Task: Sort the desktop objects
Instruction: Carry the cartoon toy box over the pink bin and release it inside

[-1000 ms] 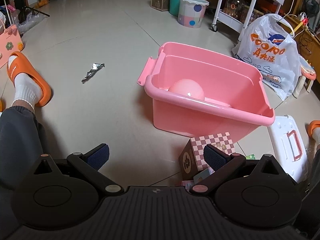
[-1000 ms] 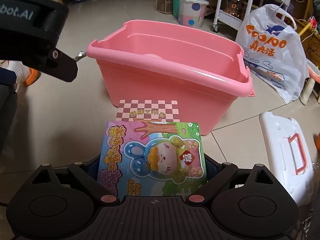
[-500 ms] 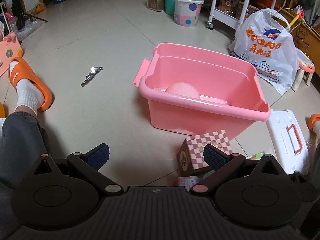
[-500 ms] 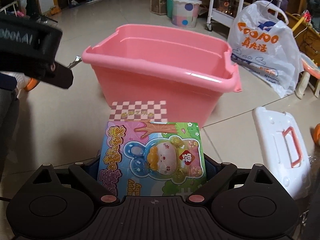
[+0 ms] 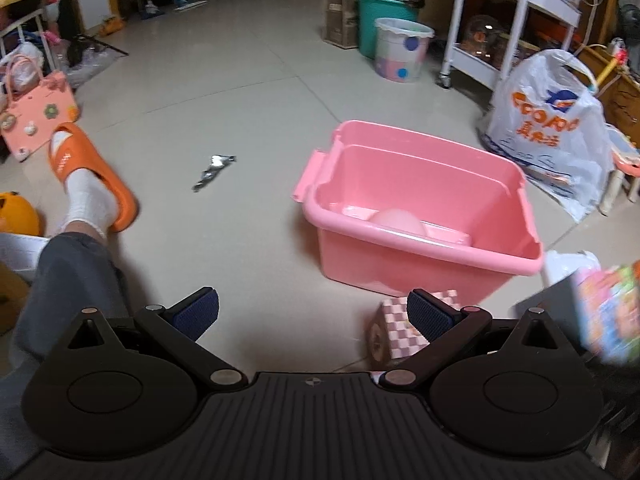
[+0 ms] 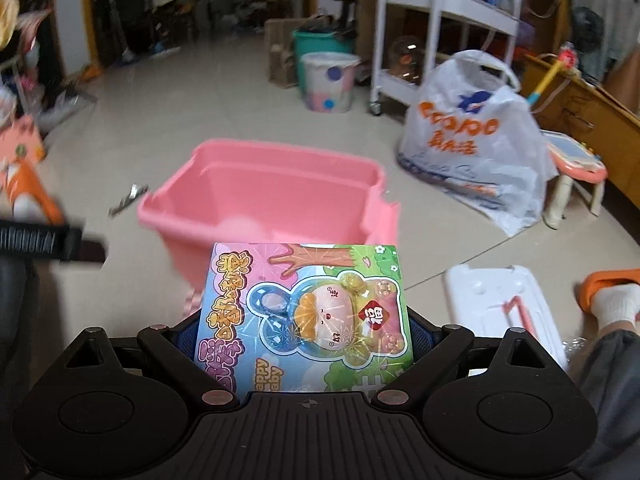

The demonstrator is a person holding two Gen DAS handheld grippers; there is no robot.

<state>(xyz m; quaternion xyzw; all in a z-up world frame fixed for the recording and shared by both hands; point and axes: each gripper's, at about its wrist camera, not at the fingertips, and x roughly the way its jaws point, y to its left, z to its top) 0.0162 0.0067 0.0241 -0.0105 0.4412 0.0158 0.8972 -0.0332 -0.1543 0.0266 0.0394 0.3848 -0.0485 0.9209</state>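
Right gripper [image 6: 304, 332] holds the card pack [image 6: 304, 320] flat, face up, clamped by its side edges between the two pads; that grip keeps the printed face level and the front edge free, likely so it can slide out over the bin rim. Pack sticks out ahead of the fingers, front edge pointing at the bin [image 6: 264, 196], which sits on the floor straight ahead and below. Fingers are narrowed to the pack's width, pads touching both edges (pads mostly hidden under the card).

Bin is open-topped, no lid on it. A white lid [image 6: 504, 308] lies on the floor to the right of the right fingers, off the bin so the opening is free. A pink ball [image 5: 396, 220] already sits inside, against the near wall.

Left gripper [image 5: 312, 314] hangs over bare floor, fingers spread wide, nothing between them, touching nothing. The checkered box [image 5: 400, 332] is on the floor just behind and below its right finger [image 5: 430, 314], partly hidden by it, near the bin's front wall. It is probably the next item to sort. The pack's blurred edge shows at the far right of the left view.

Judgement: step in hand is carrying the pack to the bin; release not yet done. Risk: thin pack catching the near rim if lowered too soon.
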